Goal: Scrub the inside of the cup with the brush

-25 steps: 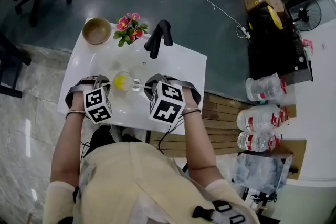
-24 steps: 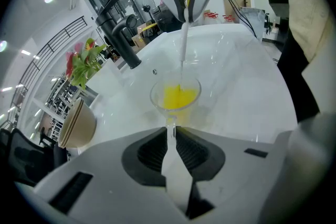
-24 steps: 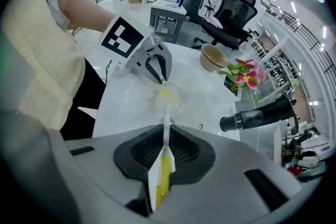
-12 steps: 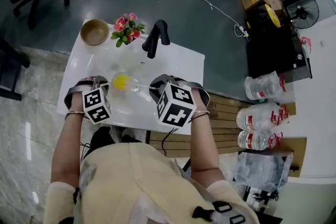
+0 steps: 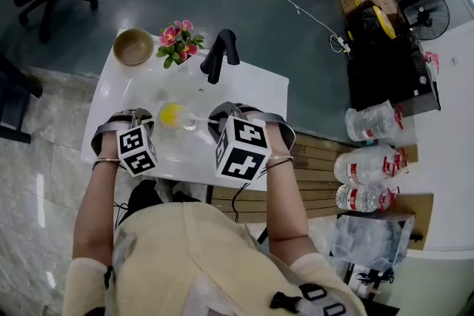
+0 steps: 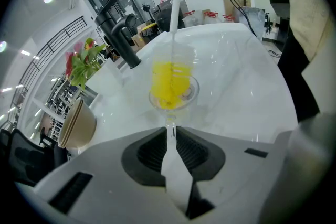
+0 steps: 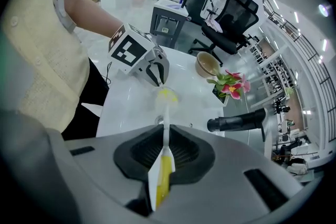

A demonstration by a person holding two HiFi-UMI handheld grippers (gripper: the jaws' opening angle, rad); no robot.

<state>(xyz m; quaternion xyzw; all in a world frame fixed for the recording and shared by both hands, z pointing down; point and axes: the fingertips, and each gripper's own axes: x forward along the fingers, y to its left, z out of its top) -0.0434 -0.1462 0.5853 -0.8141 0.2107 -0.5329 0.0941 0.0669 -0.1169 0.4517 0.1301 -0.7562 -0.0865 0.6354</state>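
Observation:
A clear stemmed glass cup (image 5: pixel 175 115) lies tilted over the white table (image 5: pixel 252 89), its bowl (image 6: pixel 173 93) facing the right gripper. My left gripper (image 6: pixel 170 140) is shut on the cup's stem. A brush with a white handle (image 7: pixel 165 128) and a yellow head (image 6: pixel 169 81) sits inside the cup's bowl. My right gripper (image 7: pixel 165 150) is shut on the brush handle, whose yellow end shows behind the jaws. In the head view the left gripper (image 5: pixel 148 117) and right gripper (image 5: pixel 215 122) face each other across the cup.
A black faucet (image 5: pixel 220 53) stands at the table's far side, with a pot of pink flowers (image 5: pixel 178 39) and a tan bowl (image 5: pixel 134 45) to its left. A sink drain (image 7: pixel 159 120) lies under the brush. Water bottles (image 5: pixel 366 174) stand on the floor at right.
The right gripper swung out to the right half a second ago and has come back toward the cup. The cup and left gripper have stayed nearly still.

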